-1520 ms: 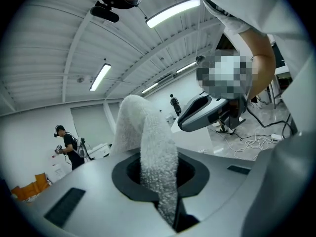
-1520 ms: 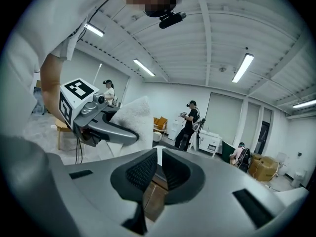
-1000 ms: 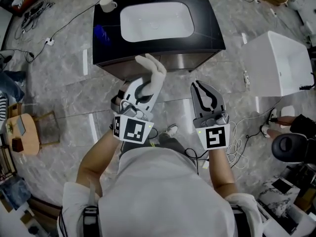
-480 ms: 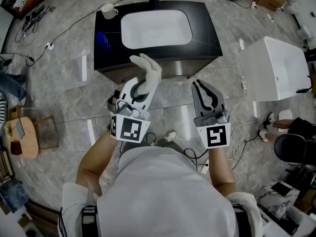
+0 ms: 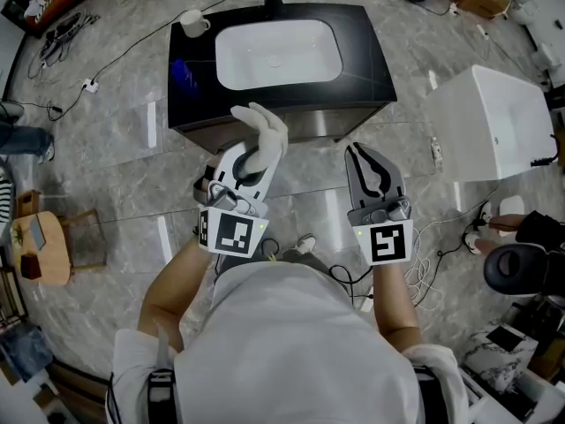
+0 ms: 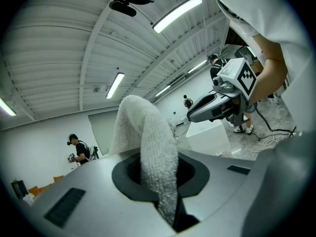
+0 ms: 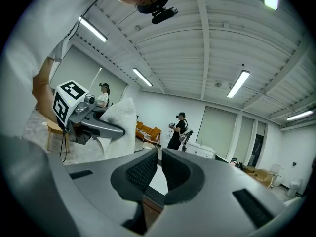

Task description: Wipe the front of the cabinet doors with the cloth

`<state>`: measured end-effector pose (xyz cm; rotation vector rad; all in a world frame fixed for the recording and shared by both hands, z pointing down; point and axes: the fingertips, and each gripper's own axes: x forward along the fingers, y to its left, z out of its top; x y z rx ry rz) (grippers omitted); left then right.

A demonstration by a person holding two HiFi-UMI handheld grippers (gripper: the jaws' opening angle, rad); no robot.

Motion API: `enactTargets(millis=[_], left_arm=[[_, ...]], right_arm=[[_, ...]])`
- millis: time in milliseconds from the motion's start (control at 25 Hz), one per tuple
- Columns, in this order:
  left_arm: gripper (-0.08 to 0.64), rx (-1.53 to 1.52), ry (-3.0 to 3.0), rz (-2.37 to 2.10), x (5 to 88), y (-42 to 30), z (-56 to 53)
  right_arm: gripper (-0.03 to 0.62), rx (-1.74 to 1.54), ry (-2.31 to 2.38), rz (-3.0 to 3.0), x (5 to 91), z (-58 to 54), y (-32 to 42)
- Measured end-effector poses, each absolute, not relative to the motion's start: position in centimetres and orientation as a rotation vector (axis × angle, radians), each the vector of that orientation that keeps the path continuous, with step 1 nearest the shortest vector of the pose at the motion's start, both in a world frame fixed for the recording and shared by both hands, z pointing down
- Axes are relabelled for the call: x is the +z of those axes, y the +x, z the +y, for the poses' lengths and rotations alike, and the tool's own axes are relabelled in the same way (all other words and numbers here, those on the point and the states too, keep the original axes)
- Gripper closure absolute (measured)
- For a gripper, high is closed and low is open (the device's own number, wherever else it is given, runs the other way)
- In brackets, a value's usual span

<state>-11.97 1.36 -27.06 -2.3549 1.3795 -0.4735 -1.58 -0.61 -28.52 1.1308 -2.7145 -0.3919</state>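
Cloth pinched in left gripper, loose end flopping above the jaws, short of cabinet doors. Right gripper nearly closed, empty. Risk: jaw tips scrape doors; cloth slips under drag.

Head view overhead; gripper views low, ceilingward.

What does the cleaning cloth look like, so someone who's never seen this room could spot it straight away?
Find the black vanity cabinet with the white basin set in its top. Just in front of it, the left tongs are clamped on the cloth, a white, fluffy terry strip sticking out past their tips. The right tongs beside it are shut and empty.
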Motion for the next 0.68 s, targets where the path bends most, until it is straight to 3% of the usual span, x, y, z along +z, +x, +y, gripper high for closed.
enactTargets(millis=[680], left_arm=[[0.502, -0.46, -2.352, 1.348, -27.9, -10.2, 2.1]], right_arm=[[0.54, -0.417, 1.184, -2.691, -29.4, -0.1, 0.8]])
